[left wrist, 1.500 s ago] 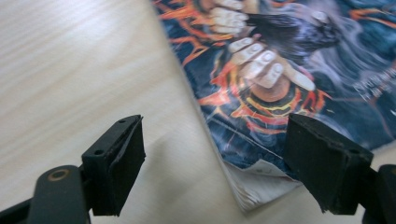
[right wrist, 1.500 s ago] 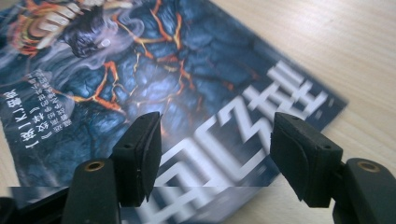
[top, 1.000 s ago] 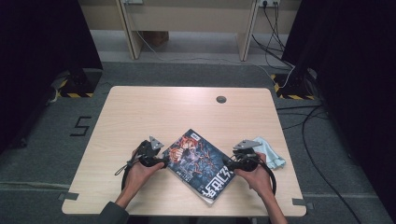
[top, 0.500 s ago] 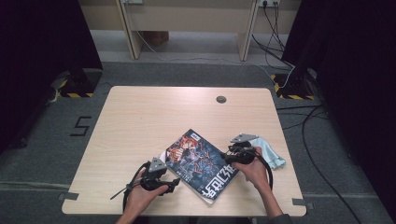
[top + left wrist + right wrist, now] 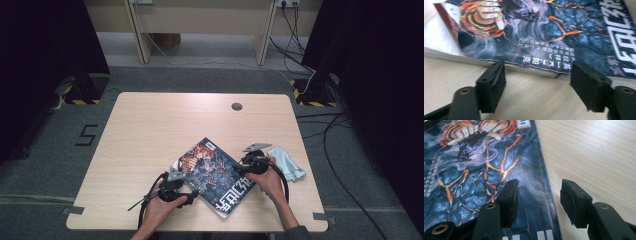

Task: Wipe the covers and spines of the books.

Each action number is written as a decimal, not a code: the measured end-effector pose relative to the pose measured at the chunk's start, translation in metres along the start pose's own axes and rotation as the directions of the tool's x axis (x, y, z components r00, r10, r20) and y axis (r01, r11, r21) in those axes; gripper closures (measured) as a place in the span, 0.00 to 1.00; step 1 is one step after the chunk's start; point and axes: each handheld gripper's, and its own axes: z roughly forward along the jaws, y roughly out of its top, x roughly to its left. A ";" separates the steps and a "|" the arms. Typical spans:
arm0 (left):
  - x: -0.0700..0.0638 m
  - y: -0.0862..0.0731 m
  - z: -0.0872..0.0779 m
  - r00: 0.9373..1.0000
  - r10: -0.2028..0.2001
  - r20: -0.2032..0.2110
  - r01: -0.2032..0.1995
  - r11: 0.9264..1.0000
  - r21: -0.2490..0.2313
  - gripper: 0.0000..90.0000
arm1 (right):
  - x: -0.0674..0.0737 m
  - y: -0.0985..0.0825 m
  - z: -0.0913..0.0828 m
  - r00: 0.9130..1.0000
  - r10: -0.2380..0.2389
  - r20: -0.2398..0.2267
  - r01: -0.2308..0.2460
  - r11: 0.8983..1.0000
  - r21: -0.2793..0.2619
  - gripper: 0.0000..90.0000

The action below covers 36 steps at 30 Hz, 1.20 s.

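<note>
Looking down from the high view, I see a thick paperback book with a glossy dark blue cover veined in orange (image 5: 214, 175) lying flat and askew on the pale wooden table (image 5: 165, 130), near its front edge, between my two hands. My left gripper (image 5: 186, 196) sits at the book's lower left side, and my right gripper (image 5: 238, 169) at its right side, over the cover's edge. A light blue cloth (image 5: 287, 163) lies crumpled on the table just beyond my right hand (image 5: 270, 181).

In the left gripper view the jaws stand spread, with bare table between them and the book's (image 5: 544, 37) page edge just ahead of the fingertips (image 5: 492, 77); I see no pad pressing on it. White lettering runs along the cover near that edge, and the cover's corner is a little worn and lifted.

In the right gripper view the jaws are also apart, and they have just been opening a little, with the book's (image 5: 474, 177) right edge lying beneath the gap: one pad (image 5: 510, 197) hangs over the cover, the other over the wood. Whether that pad touches the cover I cannot tell. Nothing is pinched by either tool.
</note>
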 end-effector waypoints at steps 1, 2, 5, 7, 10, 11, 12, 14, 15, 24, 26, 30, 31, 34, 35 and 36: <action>0.002 0.002 0.001 1.000 -0.012 0.008 0.012 1.000 -0.002 0.33 | 0.001 0.000 0.000 1.000 -0.002 -0.004 0.002 1.000 0.003 0.55; 0.004 0.003 0.002 1.000 -0.024 0.017 0.024 1.000 -0.005 0.33 | 0.001 0.000 -0.001 1.000 0.003 -0.008 -0.003 1.000 0.006 0.54; 0.008 0.009 0.006 0.999 -0.034 0.017 0.034 0.999 0.000 0.32 | 0.001 0.000 -0.001 1.000 0.000 -0.013 0.000 1.000 0.009 0.54; 0.009 0.011 0.007 0.999 -0.037 0.019 0.037 0.999 0.001 0.32 | 0.001 -0.001 0.000 1.000 0.000 -0.010 0.000 1.000 0.016 0.54; 0.011 0.013 0.007 0.999 -0.036 0.028 0.036 0.999 0.005 0.32 | 0.001 -0.001 0.001 1.000 0.002 -0.013 -0.002 1.000 0.024 0.54; 0.011 0.013 0.007 0.998 -0.045 0.035 0.045 0.999 0.003 0.32 | 0.000 -0.001 0.001 1.000 0.004 -0.012 -0.004 1.000 0.027 0.54; 0.012 0.013 0.006 0.997 -0.061 0.041 0.061 0.998 -0.001 0.32 | 0.000 -0.002 0.001 1.000 -0.004 -0.011 0.004 1.000 0.024 0.54; 0.012 0.014 0.007 0.997 -0.063 0.045 0.063 0.998 0.004 0.31 | 0.000 -0.002 0.001 1.000 0.012 -0.018 -0.011 1.000 0.020 0.54; 0.011 0.014 0.008 0.997 -0.068 0.042 0.068 0.998 0.003 0.30 | 0.000 -0.002 0.002 1.000 0.004 -0.018 -0.004 1.000 0.019 0.54; 0.007 0.015 0.013 1.000 -0.018 -0.013 0.018 1.000 0.005 0.30 | -0.004 0.001 0.005 1.000 0.028 -0.008 -0.028 0.999 0.021 0.51; 0.005 0.016 0.014 1.000 -0.006 -0.026 0.006 1.000 0.002 0.29 | -0.007 0.002 0.009 1.000 0.027 -0.003 -0.027 0.999 0.024 0.51; 0.004 0.015 0.015 0.999 0.001 -0.032 -0.001 1.000 0.000 0.30 | -0.007 0.003 0.015 0.998 0.053 -0.028 -0.053 0.998 0.028 0.51; 0.004 0.015 0.015 0.999 0.005 -0.034 -0.005 1.000 -0.001 0.30 | -0.007 0.004 0.015 0.998 0.054 -0.028 -0.053 0.998 0.030 0.51; 0.003 0.014 0.015 0.999 0.008 -0.035 -0.009 1.000 -0.009 0.31 | -0.008 0.003 0.016 0.996 0.080 -0.038 -0.079 0.997 0.022 0.50; 0.003 0.014 0.014 0.999 0.011 -0.033 -0.012 1.000 -0.006 0.32 | -0.009 0.003 0.016 0.995 0.086 -0.042 -0.085 0.996 0.023 0.50; 0.003 0.014 0.014 0.999 0.012 -0.032 -0.012 1.000 -0.005 0.34 | -0.009 0.004 0.015 0.994 0.098 -0.043 -0.097 0.995 0.025 0.51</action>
